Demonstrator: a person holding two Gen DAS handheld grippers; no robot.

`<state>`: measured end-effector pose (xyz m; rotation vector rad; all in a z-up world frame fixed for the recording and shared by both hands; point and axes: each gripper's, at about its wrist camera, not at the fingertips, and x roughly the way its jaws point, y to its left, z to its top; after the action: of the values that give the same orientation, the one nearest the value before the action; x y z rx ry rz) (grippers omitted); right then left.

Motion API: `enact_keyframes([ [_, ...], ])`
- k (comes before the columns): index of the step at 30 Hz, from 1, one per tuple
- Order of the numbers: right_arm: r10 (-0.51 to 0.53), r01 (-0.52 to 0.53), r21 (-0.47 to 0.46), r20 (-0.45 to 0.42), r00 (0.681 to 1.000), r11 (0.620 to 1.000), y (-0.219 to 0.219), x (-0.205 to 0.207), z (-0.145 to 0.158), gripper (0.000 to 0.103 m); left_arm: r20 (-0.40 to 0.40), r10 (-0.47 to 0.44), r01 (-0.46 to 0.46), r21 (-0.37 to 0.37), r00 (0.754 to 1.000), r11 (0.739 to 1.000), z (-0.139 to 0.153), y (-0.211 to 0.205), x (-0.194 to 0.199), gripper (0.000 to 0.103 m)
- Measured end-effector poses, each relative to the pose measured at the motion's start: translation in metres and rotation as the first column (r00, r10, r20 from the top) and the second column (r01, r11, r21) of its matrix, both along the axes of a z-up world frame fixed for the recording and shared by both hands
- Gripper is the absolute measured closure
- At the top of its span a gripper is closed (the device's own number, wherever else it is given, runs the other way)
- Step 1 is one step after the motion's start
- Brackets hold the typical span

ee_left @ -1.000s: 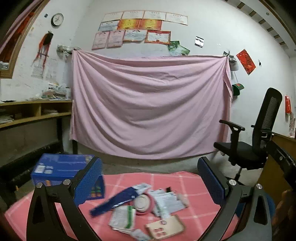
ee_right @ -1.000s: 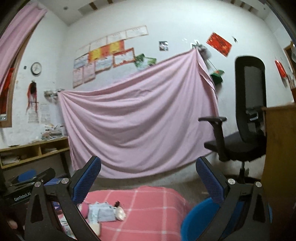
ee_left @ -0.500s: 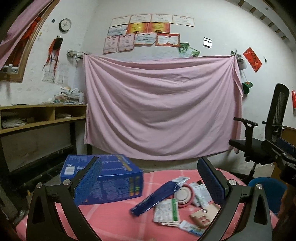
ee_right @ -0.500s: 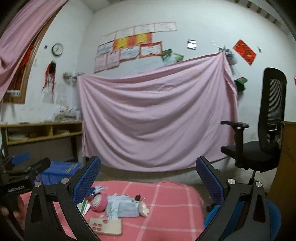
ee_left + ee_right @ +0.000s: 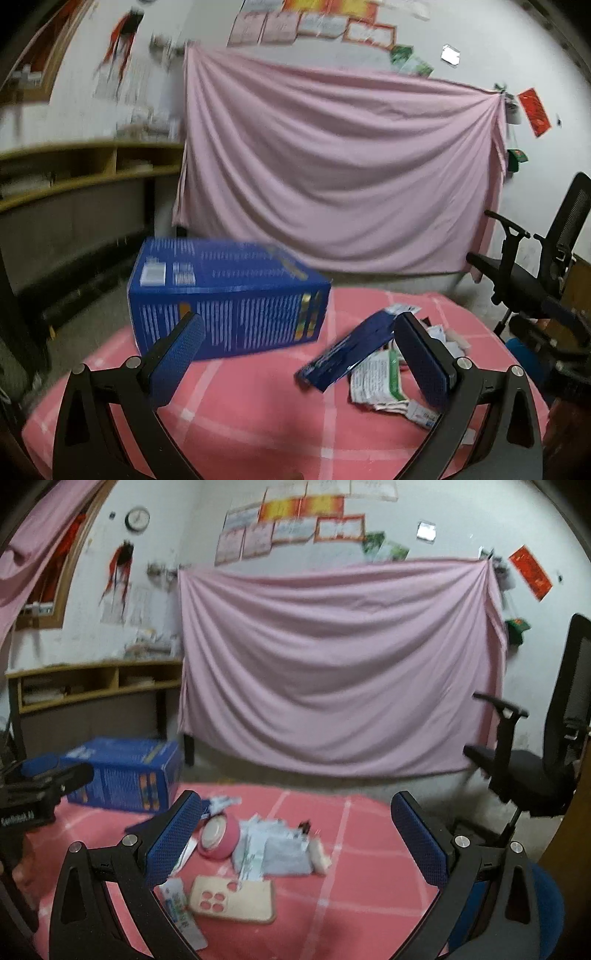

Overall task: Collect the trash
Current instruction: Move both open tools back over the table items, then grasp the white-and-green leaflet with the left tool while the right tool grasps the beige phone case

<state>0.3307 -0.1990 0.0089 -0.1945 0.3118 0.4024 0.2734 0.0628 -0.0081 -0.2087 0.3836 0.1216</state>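
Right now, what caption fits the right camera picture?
Open right gripper above pink tape roll and phone case.

You are swinging the left claw [image 5: 295,354] leftward and closer to the blue box [image 5: 229,295], which is now looming large ahead; the right claw [image 5: 295,834] is tipping down toward the trash pile [image 5: 258,849] beside that box.

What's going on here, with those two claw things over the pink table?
A person is holding a two-finger gripper in each hand over a table with a pink checked cloth, about to gather trash. Both the left gripper and the right gripper are open and hold nothing. Scattered on the cloth are paper packets, a pink roll of tape, a beige phone case and a dark blue wrapper. A big blue box stands at the table's far left. Nothing looks picked up yet.
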Motion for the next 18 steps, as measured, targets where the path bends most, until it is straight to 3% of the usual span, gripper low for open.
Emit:
enact_keyframes([
  [7, 0.0, -0.015, -0.093, -0.154, 0.988, 0.996, 0.02, 0.014, -0.02, 0.0, -0.154, -0.068, 0.052, -0.102, 0.986, 0.993, -0.016, 0.014, 0.02, 0.003],
  [13, -0.006, -0.028, -0.104, -0.317, 0.948, 0.994, 0.022, 0.032, -0.036, 0.0, -0.225, -0.123, 0.111, -0.066, 0.967, 0.992, -0.023, 0.001, 0.029, 0.004],
  [18, 0.006, -0.042, -0.072, -0.44, 0.898, 0.997, 0.02, 0.041, -0.048, 0.0, -0.329, -0.158, 0.151, -0.046, 0.931, 0.987, -0.035, -0.008, 0.05, 0.029],
])
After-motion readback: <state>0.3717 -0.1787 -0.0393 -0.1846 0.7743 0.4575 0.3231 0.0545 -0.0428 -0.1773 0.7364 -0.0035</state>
